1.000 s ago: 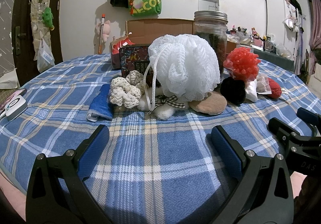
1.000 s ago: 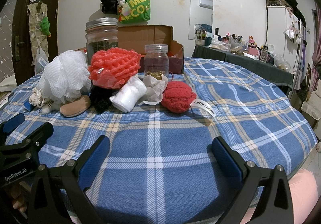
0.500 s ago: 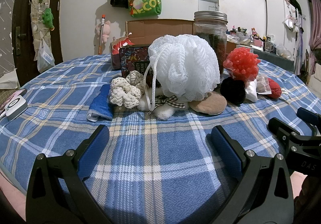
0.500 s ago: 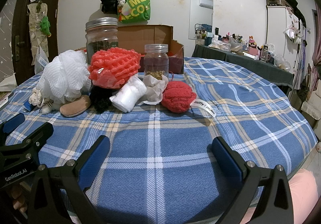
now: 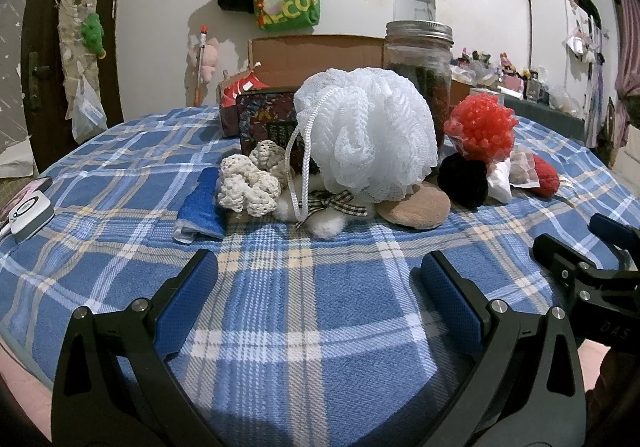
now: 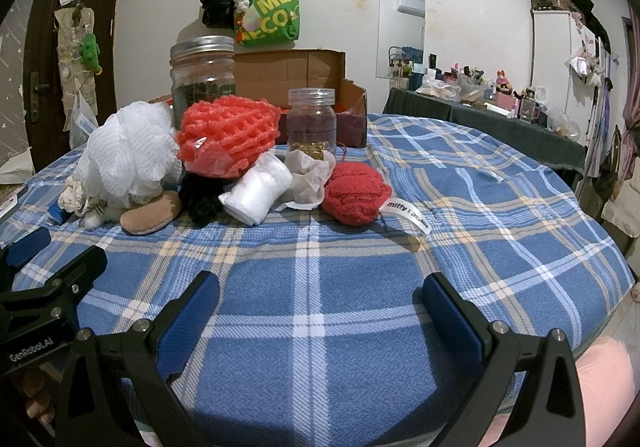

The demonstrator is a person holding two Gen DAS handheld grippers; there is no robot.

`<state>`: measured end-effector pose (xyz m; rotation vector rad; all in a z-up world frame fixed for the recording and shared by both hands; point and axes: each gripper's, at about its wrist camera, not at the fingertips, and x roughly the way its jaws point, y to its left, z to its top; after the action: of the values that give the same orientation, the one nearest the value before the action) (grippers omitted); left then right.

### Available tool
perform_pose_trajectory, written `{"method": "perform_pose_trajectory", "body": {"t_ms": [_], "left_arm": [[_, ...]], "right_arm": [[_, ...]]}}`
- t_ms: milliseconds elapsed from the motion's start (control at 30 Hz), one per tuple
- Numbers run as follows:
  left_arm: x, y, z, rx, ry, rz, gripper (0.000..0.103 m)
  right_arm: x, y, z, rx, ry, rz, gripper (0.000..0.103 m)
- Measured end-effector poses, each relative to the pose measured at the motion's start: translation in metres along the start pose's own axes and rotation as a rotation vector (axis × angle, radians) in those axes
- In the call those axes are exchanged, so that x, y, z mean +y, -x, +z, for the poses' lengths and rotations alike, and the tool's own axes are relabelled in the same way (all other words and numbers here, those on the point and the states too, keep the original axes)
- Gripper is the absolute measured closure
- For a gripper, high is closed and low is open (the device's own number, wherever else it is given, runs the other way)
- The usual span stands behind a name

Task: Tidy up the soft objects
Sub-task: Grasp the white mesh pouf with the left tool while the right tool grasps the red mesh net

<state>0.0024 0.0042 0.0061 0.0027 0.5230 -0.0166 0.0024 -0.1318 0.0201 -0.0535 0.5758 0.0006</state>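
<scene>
Both hand-held grippers — left gripper (image 5: 318, 289), right gripper (image 6: 320, 307) — hover wide and empty over the blue plaid blanket (image 6: 400, 267), the heaped soft objects ahead untouched; the fluffy white mesh bath pouf (image 5: 368, 139) looks the left's nearest pick — a forward reach.

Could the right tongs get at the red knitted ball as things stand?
Probably yes: the right tongs are open, only bare blue plaid cloth lies before the red knitted ball, and its near side is uncovered.
</scene>
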Motion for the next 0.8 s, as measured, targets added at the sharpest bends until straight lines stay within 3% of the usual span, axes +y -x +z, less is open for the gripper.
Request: {"method": "perform_pose_trajectory", "body": {"t_ms": [167, 367, 600, 800], "left_arm": [[-0.004, 0.014, 0.019, -0.01, 0.0, -0.023, 0.0], [-0.002, 0.022, 0.037, -0.032, -0.016, -0.057, 0.0], [0.007, 0.025, 0.056, 0.029, -0.048, -0.154, 0.0], [0.012, 0.029, 0.068, -0.001, -0.041, -0.142, 0.0]], "right_arm": [[-0.007, 0.0, 0.007, 0.004, -0.022, 0.021, 0.0], [-0.011, 0.015, 0.034, -0.073, -0.025, 0.043, 0.0], [-0.01, 0.016, 0.058, -0.101, -0.029, 0.062, 0.0], [-0.009, 0.01, 0.072, -0.11, -0.012, 0.079, 0.0]]}}
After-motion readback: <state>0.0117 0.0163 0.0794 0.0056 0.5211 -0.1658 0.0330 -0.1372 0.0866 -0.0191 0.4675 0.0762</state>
